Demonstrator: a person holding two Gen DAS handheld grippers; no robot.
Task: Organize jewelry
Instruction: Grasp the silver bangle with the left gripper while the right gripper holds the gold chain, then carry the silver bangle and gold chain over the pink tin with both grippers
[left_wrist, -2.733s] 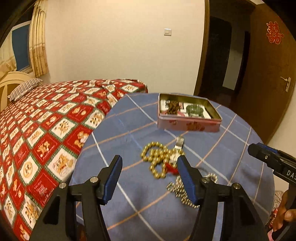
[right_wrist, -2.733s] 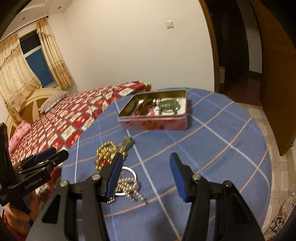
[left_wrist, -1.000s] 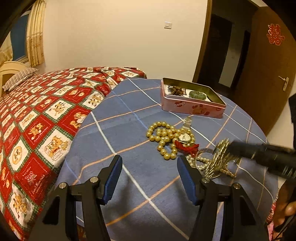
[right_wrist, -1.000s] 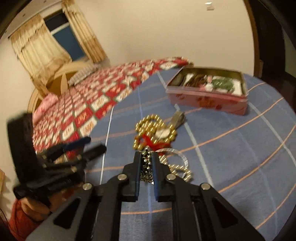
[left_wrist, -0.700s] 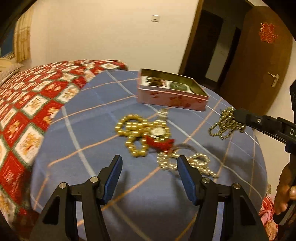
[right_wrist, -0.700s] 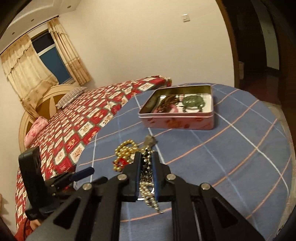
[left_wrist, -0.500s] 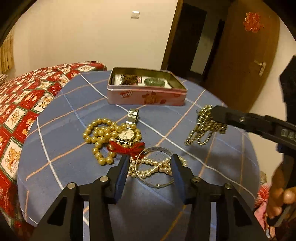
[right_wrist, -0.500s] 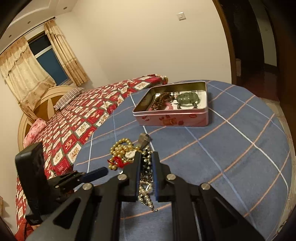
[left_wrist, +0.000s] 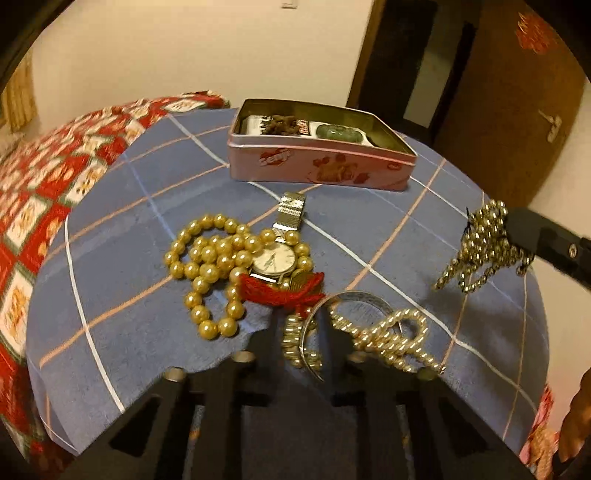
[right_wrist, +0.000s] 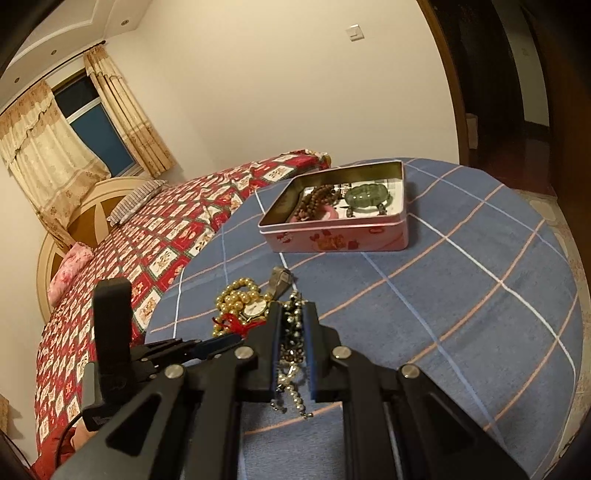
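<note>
On the blue checked tablecloth (left_wrist: 122, 236) lies a pile: a large gold pearl necklace (left_wrist: 210, 258), a watch (left_wrist: 275, 260), a red tassel (left_wrist: 280, 291), a silver bangle (left_wrist: 354, 295) and a small pearl strand (left_wrist: 384, 336). My left gripper (left_wrist: 304, 325) is low over the pile's near edge. Its jaws are closing, with the bangle's rim and a loop of small beads between them. My right gripper (right_wrist: 291, 314) is shut on a fine bead chain (left_wrist: 484, 247) and holds it in the air to the right of the pile. The pink tin (left_wrist: 321, 166) stands open behind.
The tin (right_wrist: 332, 236) holds a brown bead bracelet (right_wrist: 314, 201) and a green jade bracelet (right_wrist: 365, 195). A bed with a red patterned quilt (right_wrist: 155, 236) borders the round table on the left. A wooden door (left_wrist: 517, 122) stands at the right. A hand (left_wrist: 576, 417) shows at the lower right.
My left gripper came forward and down onto the pile and its jaws narrowed from wide apart to around the bangle. My right gripper lifted the fine bead chain off the table.
</note>
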